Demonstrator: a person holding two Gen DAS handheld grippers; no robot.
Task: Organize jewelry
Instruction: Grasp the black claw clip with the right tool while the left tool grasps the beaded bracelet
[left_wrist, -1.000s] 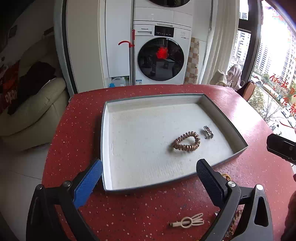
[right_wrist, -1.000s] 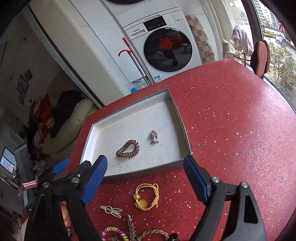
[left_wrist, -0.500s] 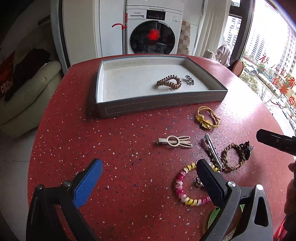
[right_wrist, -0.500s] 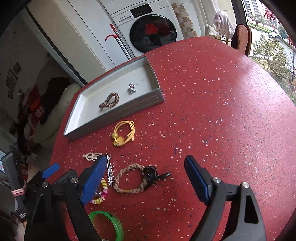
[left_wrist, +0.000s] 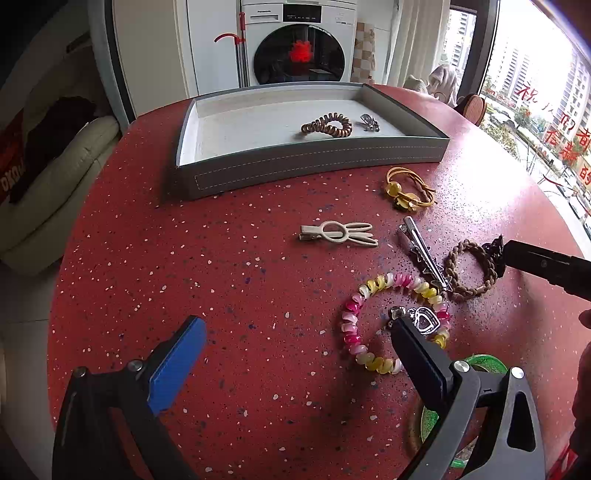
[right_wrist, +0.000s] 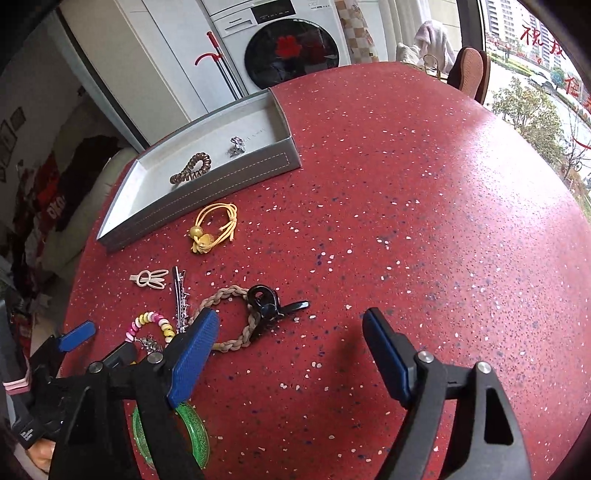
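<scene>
Over the desk (right_wrist: 406, 203) I've swung back from the tray (left_wrist: 295, 166), both tools (left_wrist: 295, 354) (right_wrist: 291, 354) wide open, empty, right narrowing toward the braid (right_wrist: 236, 317).

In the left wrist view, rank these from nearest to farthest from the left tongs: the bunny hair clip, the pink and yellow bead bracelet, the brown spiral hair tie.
1. Pink and yellow bead bracelet, on the table by the left tongs' right finger.
2. Bunny hair clip, mid-table, farther up.
3. Brown spiral hair tie, inside the grey tray at the far edge.
</scene>
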